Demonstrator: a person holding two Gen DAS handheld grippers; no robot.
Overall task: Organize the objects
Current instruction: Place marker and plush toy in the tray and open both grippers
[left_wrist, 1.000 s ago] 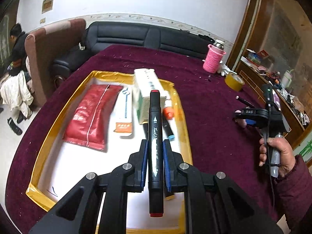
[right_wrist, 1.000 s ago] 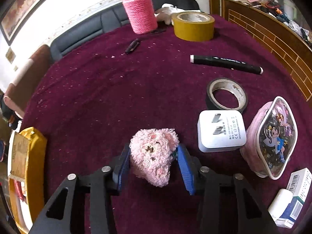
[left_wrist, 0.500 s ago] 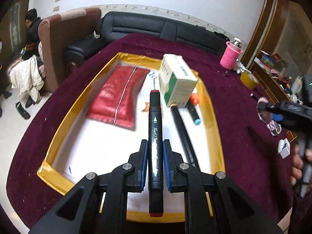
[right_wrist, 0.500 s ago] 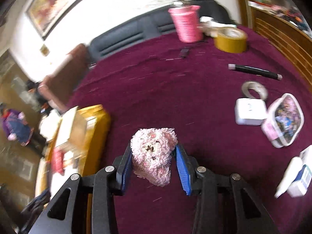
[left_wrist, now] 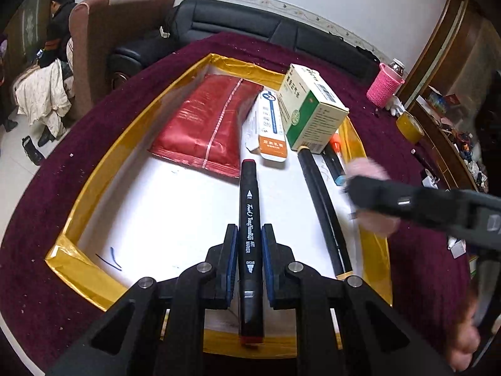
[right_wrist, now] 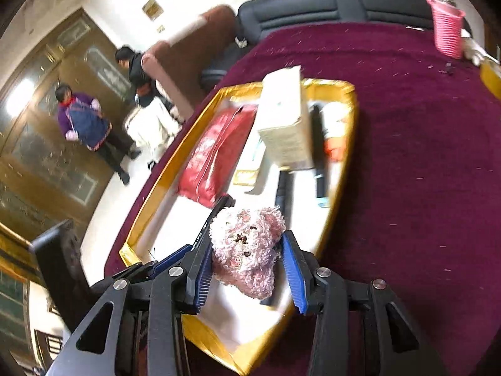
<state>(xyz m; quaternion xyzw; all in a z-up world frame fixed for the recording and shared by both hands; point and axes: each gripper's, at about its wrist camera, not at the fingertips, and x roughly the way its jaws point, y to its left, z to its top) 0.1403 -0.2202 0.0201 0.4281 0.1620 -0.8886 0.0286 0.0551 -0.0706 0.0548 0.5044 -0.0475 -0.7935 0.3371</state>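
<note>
My left gripper is shut on a black art marker with red caps, held over the white floor of the gold-rimmed tray. My right gripper is shut on a pink fluffy plush toy and hovers above the tray's near right side. In the left wrist view that gripper reaches in from the right, blurred, with the plush in it. In the tray lie a red pouch, a slim white-and-orange box, a green-and-white box and a long black pen.
The tray sits on a maroon tablecloth. A pink knitted cup and a yellow tape roll stand at the far right. A black sofa and a brown armchair lie beyond the table; two people are by the door.
The right gripper has swept left from the cluttered side of the table to above the tray, carrying the plush. The left gripper has sunk a little nearer the tray, the marker still in it.
</note>
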